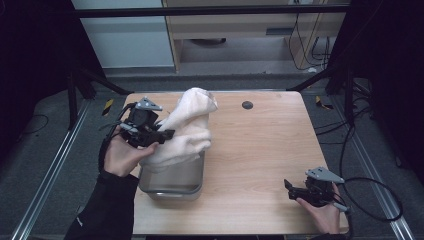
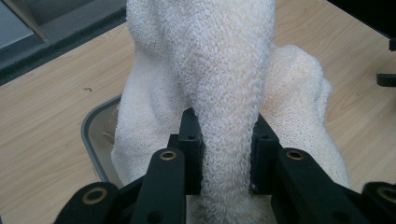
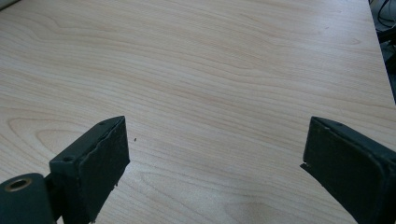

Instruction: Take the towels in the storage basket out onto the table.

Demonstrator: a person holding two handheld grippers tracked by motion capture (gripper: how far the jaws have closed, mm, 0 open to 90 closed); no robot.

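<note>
A cream terry towel (image 1: 187,125) is bunched up and lifted above a grey metal tray (image 1: 172,181) on the left half of the wooden table (image 1: 260,145). My left gripper (image 1: 167,134) is shut on a fold of the towel; in the left gripper view the cloth (image 2: 229,93) runs up between the two black jaws and drapes over the tray's rim (image 2: 88,135). My right gripper (image 1: 290,189) rests low over the table's front right corner, open. In the right gripper view its pads (image 3: 100,158) stand wide apart over bare wood with nothing between them.
A small dark round spot (image 1: 247,105) marks the tabletop near its far edge. Black stands and cables ring the table, with cupboards behind. The table's right edge (image 3: 380,60) lies close to the right gripper.
</note>
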